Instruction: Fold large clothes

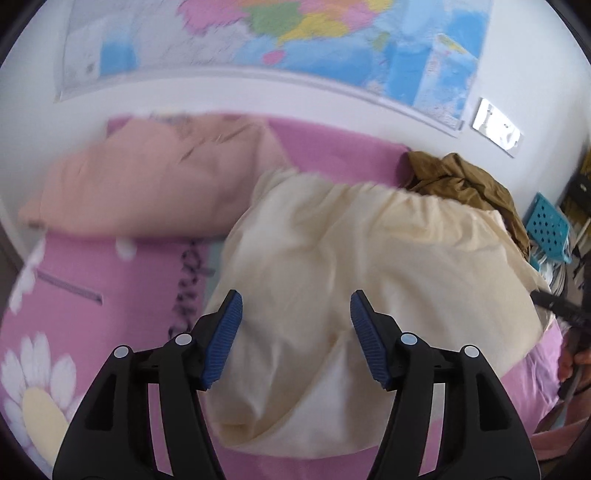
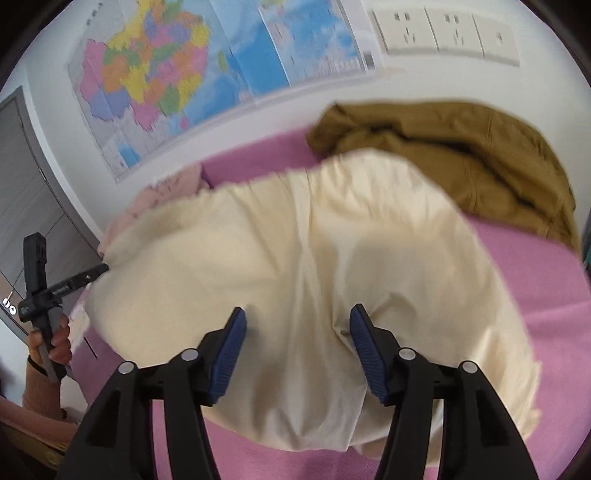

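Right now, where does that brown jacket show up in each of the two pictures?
Left wrist view: the brown jacket sits upper right, behind the cream garment.
Right wrist view: the brown jacket fills the upper right, again behind the cream garment.
Shared landmark: the wall map.

A colourful wall map (image 2: 177, 85) is cut off by the top edge in both views, its lettering too blurred to read. The cream garment (image 2: 295, 258) hides part of the peach garment (image 1: 140, 184) to its left and the near edge of the brown garment (image 2: 461, 158) behind it. At the right edge of the left wrist view, a hand (image 1: 570, 363) is half cut off.
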`<state>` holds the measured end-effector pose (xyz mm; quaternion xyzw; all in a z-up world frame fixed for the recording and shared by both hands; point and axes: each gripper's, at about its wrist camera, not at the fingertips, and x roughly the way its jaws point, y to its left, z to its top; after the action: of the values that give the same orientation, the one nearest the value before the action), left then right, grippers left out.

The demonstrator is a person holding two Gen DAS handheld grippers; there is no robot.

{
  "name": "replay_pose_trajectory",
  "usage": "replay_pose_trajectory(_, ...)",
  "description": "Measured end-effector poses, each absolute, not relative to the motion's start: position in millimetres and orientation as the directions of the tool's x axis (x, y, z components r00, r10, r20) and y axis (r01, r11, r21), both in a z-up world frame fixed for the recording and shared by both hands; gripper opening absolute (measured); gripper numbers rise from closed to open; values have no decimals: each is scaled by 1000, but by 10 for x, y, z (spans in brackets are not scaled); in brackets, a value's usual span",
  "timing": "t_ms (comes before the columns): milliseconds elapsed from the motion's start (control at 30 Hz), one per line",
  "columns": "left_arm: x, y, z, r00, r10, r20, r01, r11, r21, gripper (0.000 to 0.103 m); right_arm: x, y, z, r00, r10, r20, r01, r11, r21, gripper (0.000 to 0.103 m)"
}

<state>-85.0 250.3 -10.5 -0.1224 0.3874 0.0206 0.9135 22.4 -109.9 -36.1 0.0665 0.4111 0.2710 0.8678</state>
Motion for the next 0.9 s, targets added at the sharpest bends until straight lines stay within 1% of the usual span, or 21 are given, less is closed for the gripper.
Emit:
replay_pose_trajectory(100,-772,2629,-344,663,-104,-741,-159,948,-275,62,265,-1162,-454,503,558,-660,-385,828,408,58)
replay_pose_trajectory(200,-771,2589,-329,667,-81,-740,-161,955,-249,63,204,-1180,-377,504,550,-666,-370,834,409,59)
replay_pose_trajectory(233,-796,2586,-307,670,-73,-739,-171,953,-249,62,161,-1217,-333,501,561,-659,-364,827,428,64)
replay_pose_trajectory(267,-842,2571,-280,676,-71,-733,-172,953,-251,61,121,-1268,-302,492,583,-647,-357,813,460,66)
replay_pose_trajectory(367,-1050,2566,-160,702,-89,-706,-155,949,-274,63,-49,-1469,-236,474,646,-599,-328,761,560,69)
replay_pose_trajectory(433,-1279,2579,-81,727,-134,-673,-120,941,-317,64,-197,-1649,-263,446,697,-562,-298,707,641,73)
replay_pose_trajectory(567,-1610,2569,-50,727,-241,-643,-45,917,-395,66,-404,-1807,-466,374,780,-502,-224,601,767,75)
replay_pose_trajectory(667,-1764,2506,-117,706,-307,-639,-15,895,-447,66,-441,-1766,-635,348,784,-515,-176,594,785,75)
replay_pose_trajectory(800,-1790,2376,-321,655,-355,-667,-17,876,-483,66,-351,-1665,-747,354,780,-517,-132,589,797,75)
replay_pose_trajectory(900,-1709,2319,-514,623,-446,-642,-16,814,-581,66,-243,-1589,-819,372,765,-526,-96,595,798,76)
